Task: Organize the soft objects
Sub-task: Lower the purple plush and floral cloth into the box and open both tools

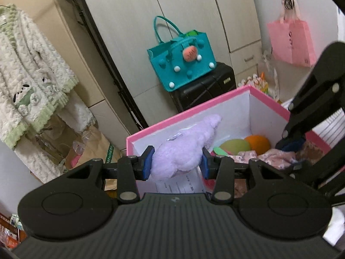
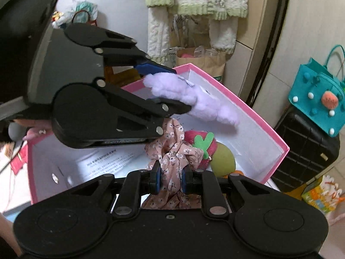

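Note:
My left gripper (image 1: 175, 161) is shut on a fluffy lilac plush toy (image 1: 185, 149), held over the near corner of a pink box (image 1: 269, 99) with white inner walls. The right wrist view shows the same toy (image 2: 207, 103) between the left gripper's fingers (image 2: 157, 69), above the box (image 2: 267, 127). My right gripper (image 2: 170, 179) is shut on a pink floral cloth (image 2: 172, 151) that hangs into the box. In the left wrist view that cloth (image 1: 278, 157) lies bunched under the right gripper (image 1: 291, 144). A green ball (image 1: 235, 145), an orange ball (image 1: 257, 143) and a strawberry plush (image 2: 201, 144) sit inside.
A teal felt bag (image 1: 183, 62) stands on a black suitcase (image 1: 207, 88) behind the box. A pink tote (image 1: 293, 41) hangs on the wardrobe at right. A fluffy white and green garment (image 1: 28, 75) hangs at left above paper bags (image 1: 97, 146). A printed sheet (image 2: 105, 164) lies in the box.

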Action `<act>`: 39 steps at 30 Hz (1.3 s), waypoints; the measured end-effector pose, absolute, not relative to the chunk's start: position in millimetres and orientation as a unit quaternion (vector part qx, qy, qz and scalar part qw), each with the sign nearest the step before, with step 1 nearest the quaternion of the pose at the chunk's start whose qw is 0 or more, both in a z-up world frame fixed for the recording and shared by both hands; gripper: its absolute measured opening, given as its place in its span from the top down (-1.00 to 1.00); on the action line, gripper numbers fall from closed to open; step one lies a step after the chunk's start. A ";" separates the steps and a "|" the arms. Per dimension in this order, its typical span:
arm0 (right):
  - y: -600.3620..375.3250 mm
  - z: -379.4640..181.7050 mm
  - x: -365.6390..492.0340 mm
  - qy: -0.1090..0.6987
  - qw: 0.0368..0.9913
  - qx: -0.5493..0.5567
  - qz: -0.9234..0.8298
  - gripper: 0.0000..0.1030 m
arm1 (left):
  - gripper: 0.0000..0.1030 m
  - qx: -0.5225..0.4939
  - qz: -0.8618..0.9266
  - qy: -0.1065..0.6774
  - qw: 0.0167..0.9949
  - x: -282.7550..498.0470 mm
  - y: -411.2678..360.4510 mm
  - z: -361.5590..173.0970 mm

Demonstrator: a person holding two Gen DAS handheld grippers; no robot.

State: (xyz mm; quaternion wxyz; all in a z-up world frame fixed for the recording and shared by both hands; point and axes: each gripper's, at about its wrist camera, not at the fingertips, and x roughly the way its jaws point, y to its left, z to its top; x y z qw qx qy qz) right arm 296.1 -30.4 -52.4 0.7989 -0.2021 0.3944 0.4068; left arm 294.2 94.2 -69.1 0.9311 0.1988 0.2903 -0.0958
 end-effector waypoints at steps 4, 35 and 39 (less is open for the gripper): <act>-30.0 -56.0 296.2 0.391 0.794 -0.215 0.413 0.57 | 0.18 0.213 -0.083 0.322 0.919 300.8 88.9 -79.4; -22.3 -45.6 258.1 0.418 0.777 -0.163 0.441 0.52 | -0.38 0.070 -0.091 0.365 0.924 234.9 160.1 -24.6; -6.4 -53.6 263.6 0.438 0.773 -0.128 0.442 0.52 | -0.38 0.056 -0.091 0.369 0.923 229.6 165.5 -28.0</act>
